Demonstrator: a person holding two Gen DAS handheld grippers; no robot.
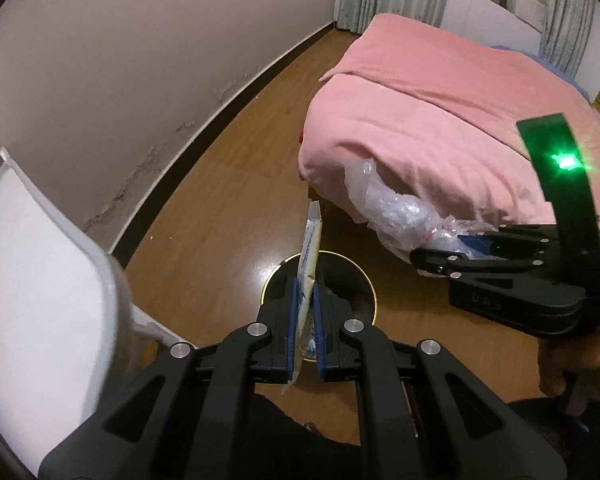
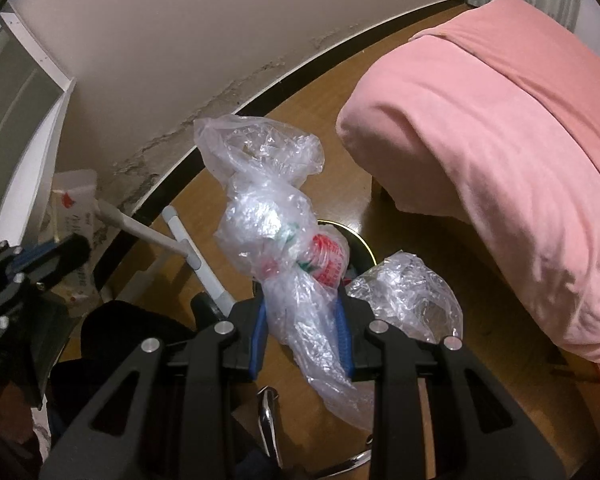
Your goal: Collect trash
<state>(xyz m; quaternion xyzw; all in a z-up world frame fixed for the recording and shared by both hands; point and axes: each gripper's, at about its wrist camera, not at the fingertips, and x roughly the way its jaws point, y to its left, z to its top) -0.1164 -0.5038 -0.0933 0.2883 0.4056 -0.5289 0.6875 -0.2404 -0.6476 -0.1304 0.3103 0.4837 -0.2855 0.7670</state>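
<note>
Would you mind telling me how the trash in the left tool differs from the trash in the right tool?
The left tool pinches a flat, pale yellow-white paper packet edge-on; the right tool clamps a bulky, crumpled clear plastic bag with red print. Both are held above the round black bin.

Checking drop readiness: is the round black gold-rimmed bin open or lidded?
Open: the round black gold-rimmed bin shows no lid, and its dark interior is visible below the left tongs.

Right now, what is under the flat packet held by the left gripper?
Under the flat packet stands the round bin with a yellow rim, on the wooden floor. Its inside is dark; the gripper fingers cover much of it.
</note>
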